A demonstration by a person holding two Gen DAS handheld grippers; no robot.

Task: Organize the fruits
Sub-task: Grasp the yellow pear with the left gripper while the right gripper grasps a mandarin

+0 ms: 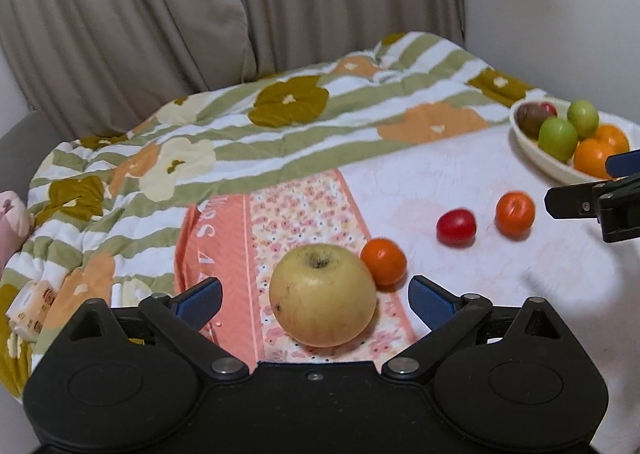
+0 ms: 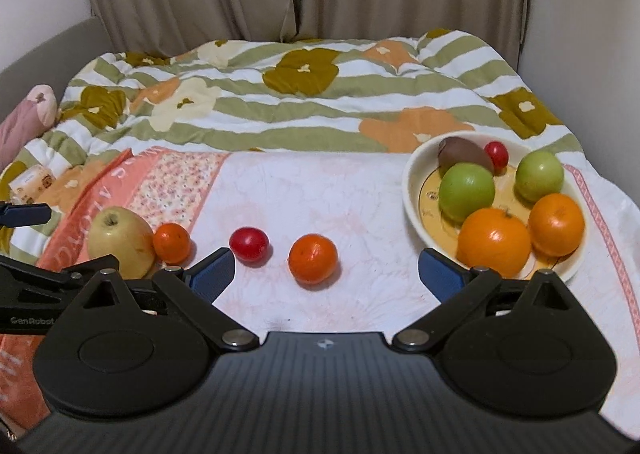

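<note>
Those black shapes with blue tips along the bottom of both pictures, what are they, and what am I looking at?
They are two hand-held claws, each with a camera looking out along its fingers. One picture is from the left claw, the other from the right claw. Both are open and hold nothing. On the cloth lie a yellow apple, two small oranges and a small red fruit. A cream bowl at the right already holds more fruit. The yellow apple sits between the left claw's open fingers.

Bare cloth (image 2: 320, 182) mid-bed, bowl (image 2: 412, 190) blocking right, quilt (image 2: 280, 110) behind
</note>
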